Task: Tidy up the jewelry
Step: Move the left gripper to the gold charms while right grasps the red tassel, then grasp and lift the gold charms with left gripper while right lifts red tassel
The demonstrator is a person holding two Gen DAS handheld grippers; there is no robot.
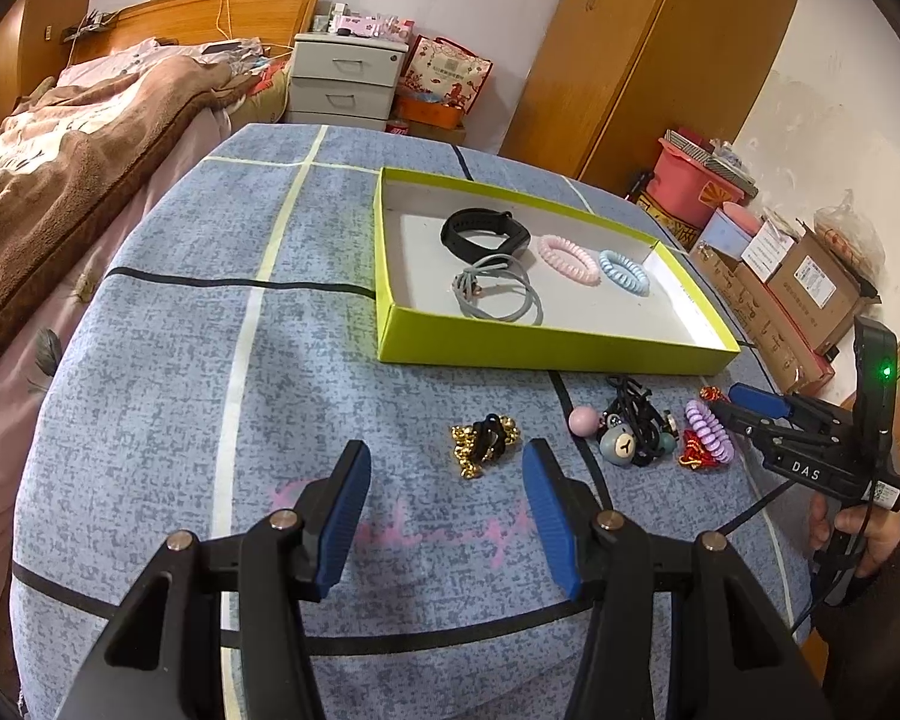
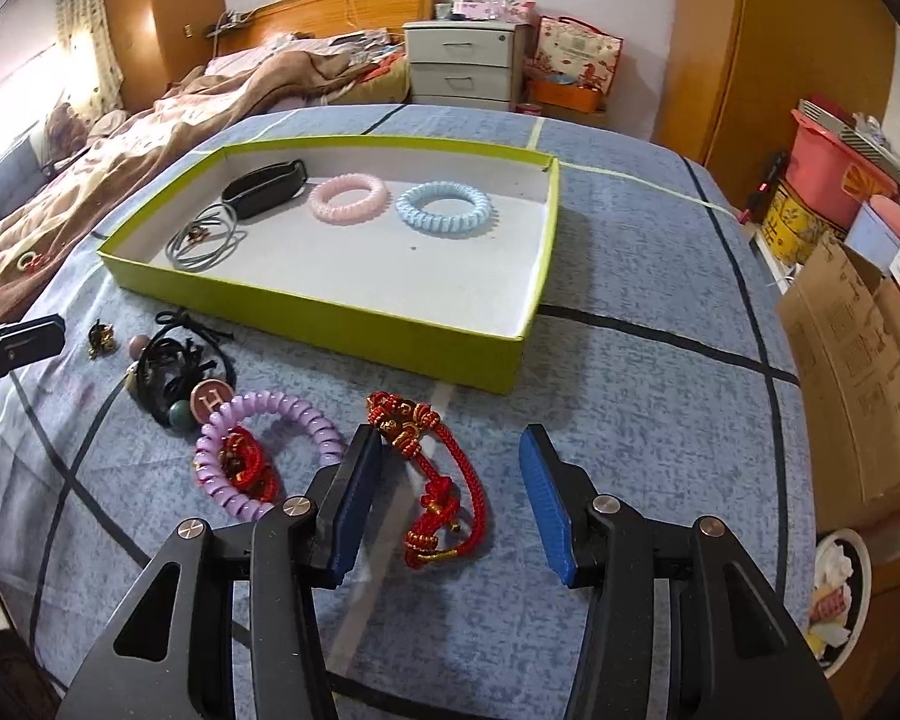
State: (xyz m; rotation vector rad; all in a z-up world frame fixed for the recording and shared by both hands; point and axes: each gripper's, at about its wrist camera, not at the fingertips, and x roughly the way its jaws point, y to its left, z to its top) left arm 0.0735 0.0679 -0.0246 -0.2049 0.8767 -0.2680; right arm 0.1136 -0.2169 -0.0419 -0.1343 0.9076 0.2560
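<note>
Between right gripper (image 2: 450,498) jaws, spread wide: red bracelet (image 2: 444,480), long axis fwd; left gripper (image 1: 447,516) released too, farther off.

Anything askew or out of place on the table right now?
Nothing damaged or spilled. The green cardboard tray sits at an angle to the blue checked tablecloth's lines. A small red braided bracelet lies inside the purple spiral hair tie, and the black hair elastics are tangled in one heap.
</note>
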